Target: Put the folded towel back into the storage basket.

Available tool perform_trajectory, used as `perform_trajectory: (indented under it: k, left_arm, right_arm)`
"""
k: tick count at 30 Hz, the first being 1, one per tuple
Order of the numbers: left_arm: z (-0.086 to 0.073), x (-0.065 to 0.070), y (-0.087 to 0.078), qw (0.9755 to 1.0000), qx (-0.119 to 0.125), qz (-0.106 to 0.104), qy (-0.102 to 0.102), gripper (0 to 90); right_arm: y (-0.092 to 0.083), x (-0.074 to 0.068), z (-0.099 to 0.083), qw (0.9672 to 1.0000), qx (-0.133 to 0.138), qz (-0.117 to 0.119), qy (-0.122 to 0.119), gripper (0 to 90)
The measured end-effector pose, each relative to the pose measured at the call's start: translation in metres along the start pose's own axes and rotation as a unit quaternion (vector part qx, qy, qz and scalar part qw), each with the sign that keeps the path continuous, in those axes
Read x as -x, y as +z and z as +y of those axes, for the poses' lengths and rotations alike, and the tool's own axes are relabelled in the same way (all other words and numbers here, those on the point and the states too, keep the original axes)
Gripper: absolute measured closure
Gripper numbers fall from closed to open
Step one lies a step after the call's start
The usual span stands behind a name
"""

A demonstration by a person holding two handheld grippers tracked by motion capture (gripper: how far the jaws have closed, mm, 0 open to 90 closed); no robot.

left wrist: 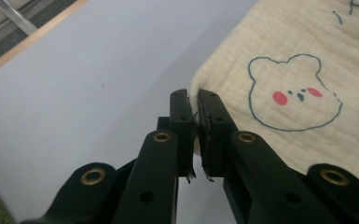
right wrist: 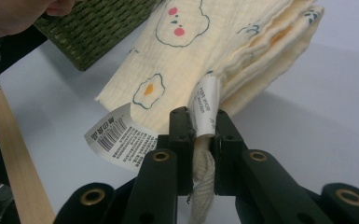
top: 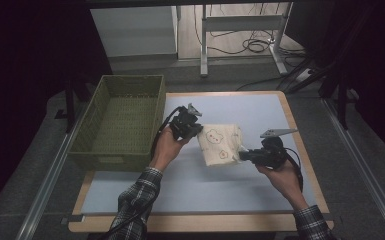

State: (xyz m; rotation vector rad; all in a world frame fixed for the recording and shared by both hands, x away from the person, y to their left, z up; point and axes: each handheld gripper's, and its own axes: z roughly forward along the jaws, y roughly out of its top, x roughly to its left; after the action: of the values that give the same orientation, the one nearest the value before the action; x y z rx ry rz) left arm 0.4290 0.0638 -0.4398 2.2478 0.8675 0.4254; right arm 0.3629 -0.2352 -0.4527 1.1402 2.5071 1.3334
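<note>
Pale blue-grey covers the tabletop, which has a light wooden edge and stands on a dark floor; behind it, cables lie around the legs of a white metal frame. At the tabletop's left side sits an olive-green woven basket, rectangular, with its near wall facing the person.

A folded cream cloth printed with bear faces and a fried egg hangs between the two tools, lifted clear of the tabletop. The left hand-held gripper is clamped on the cloth's left edge: in the left gripper view the black jaws stand almost together with the thin cream hem pinched between them, and a bear outline with pink cheeks shows just to the right. The right hand-held gripper is clamped on the cloth's lower right corner: in the right gripper view its jaws press on a bunched bit of cloth and a white care label, while a second label with a barcode hangs free beside the left jaw. The folded layers fan out at the far side of that view, and the basket's corner lies beyond the cloth.

Both forearms wear plaid sleeves and come in from the near edge. The left hand is just beside the basket's near right corner.
</note>
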Motion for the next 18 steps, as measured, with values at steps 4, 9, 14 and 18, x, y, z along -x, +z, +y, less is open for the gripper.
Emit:
perform_trajectory:
  k: [4, 9, 14, 18]
  left_arm:
    - [0.0, -0.006, -0.012, 1.0, 0.001, 0.01, 0.002, 85.2]
    - [-0.001, -0.012, -0.025, 0.9998, 0.005, 0.02, 0.001, 85.2]
    - [-0.003, -0.016, -0.037, 0.9995, 0.012, 0.03, 0.0, 85.2]
    - [-0.004, -0.021, -0.045, 0.9992, 0.012, 0.038, -0.001, 85.2]
  right_arm:
    - [0.004, -0.006, 0.01, 1.0, -0.001, 0.004, -0.006, 81.0]
    - [0.01, -0.011, 0.02, 0.9999, -0.003, 0.004, -0.015, 81.0]
    - [0.016, -0.015, 0.029, 0.9998, -0.003, 0.006, -0.018, 81.0]
    - [0.021, -0.017, 0.035, 0.9998, -0.004, 0.009, -0.019, 81.0]
